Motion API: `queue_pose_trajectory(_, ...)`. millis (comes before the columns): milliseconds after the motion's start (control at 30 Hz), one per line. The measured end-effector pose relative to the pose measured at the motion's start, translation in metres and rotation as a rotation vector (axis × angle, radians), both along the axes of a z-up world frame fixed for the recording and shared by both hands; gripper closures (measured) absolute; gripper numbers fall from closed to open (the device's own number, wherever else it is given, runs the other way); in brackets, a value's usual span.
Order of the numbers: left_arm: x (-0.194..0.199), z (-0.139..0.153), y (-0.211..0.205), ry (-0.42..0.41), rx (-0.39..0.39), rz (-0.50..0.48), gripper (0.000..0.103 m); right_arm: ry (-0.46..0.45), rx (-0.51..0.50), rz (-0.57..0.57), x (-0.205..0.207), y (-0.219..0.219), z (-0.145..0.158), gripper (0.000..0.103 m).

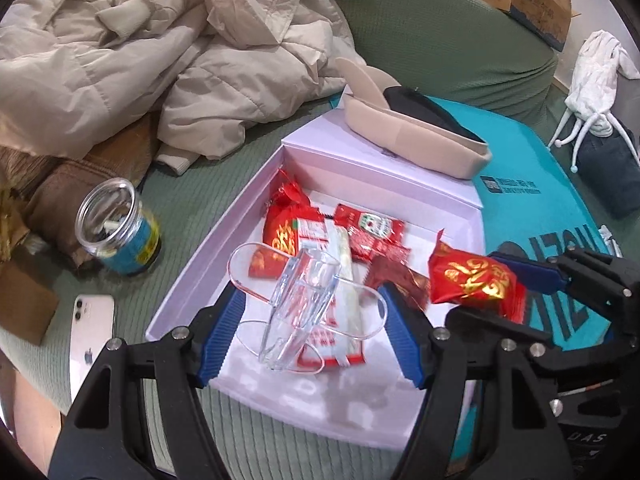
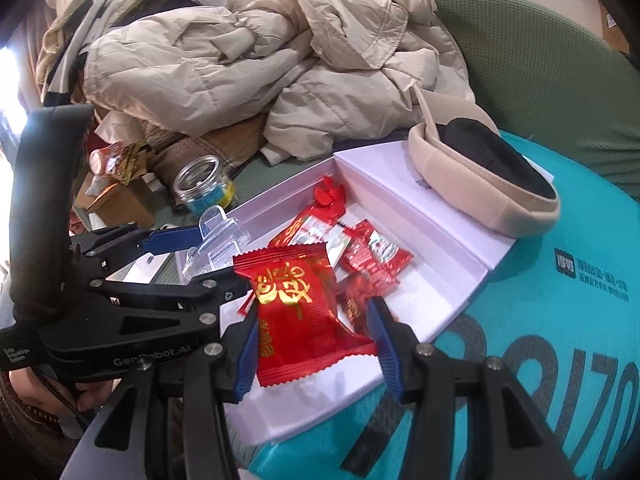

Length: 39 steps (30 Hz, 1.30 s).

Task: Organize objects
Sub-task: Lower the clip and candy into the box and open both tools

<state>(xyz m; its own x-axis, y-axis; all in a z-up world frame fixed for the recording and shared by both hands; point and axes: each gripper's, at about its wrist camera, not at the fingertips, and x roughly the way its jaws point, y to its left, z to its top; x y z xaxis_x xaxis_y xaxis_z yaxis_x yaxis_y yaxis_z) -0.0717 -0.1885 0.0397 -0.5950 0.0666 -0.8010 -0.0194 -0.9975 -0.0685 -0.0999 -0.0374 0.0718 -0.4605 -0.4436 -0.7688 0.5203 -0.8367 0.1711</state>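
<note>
Left to right: phone (image 1: 91, 334) lies face down on the green cover, open jar (image 1: 118, 226) stands upright just behind it, both outside the box so probably not sorted yet. Left gripper (image 1: 310, 334) is clamped on a clear plastic holder (image 1: 304, 304), blue pads pressing its flat wings from both sides; the wide wings explain why the jaws stand fairly far apart while gripping. It hangs tilted over the near half of the white box (image 1: 192, 272), looks like it's being carried in to join the rest. Inside the box: red sachets (image 1: 370, 234) and other red packets in a loose pile, so this is the collecting bin. Beige cap (image 1: 416, 144) sits on the folded-back lid, apart from the snacks. Right gripper (image 2: 316, 344) is closed on a red snack packet (image 2: 298, 312), pinched by its sides with the lower part between the pads, hanging over the box's near right edge (image 2: 320, 420), likely next to drop in. Risk: both grippers close together over the same spot
</note>
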Motion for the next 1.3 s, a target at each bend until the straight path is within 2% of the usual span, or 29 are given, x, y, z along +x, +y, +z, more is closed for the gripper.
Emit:
queue_pose_trajectory(200,-0.027,-0.013,-0.006,0.003,0.019,-0.003,0.035,0.016,-0.005,-0.053,-0.024,-0.004,-0.008,0.052)
queue_pose_trajectory(300,-0.037,-0.022,-0.008,-0.006,0.096,-0.035,0.035,0.036,-0.013,-0.077,-0.025,0.001,-0.016,0.052)
queue_pose_trajectory(433,-0.038,-0.033,-0.007,-0.009,0.063,-0.004,0.035,0.017,0.005,-0.103,-0.022,0.007,-0.031,0.052)
queue_pose_trajectory(500,-0.035,-0.036,-0.005,0.001,0.073,-0.027,0.035,0.024,0.024,-0.09,-0.02,0.005,-0.034,0.052)
queue_pose_trajectory(633,-0.039,-0.041,-0.004,0.005,0.03,-0.036,0.035,0.017,0.011,-0.063,-0.023,0.003,-0.036,0.052)
queue_pose_trajectory(800,-0.046,-0.057,-0.01,-0.082,0.041,-0.018,0.035,-0.05,-0.011,-0.025,-0.025,0.002,-0.046,0.052)
queue_pose_trajectory(1033,-0.044,-0.069,-0.012,-0.143,0.037,-0.032,0.035,-0.091,-0.009,-0.014,-0.026,0.0,-0.054,0.051)
queue_pose_trajectory(1300,-0.041,-0.072,-0.013,-0.155,0.031,-0.039,0.035,-0.098,0.026,0.035,-0.021,-0.01,-0.059,0.051)
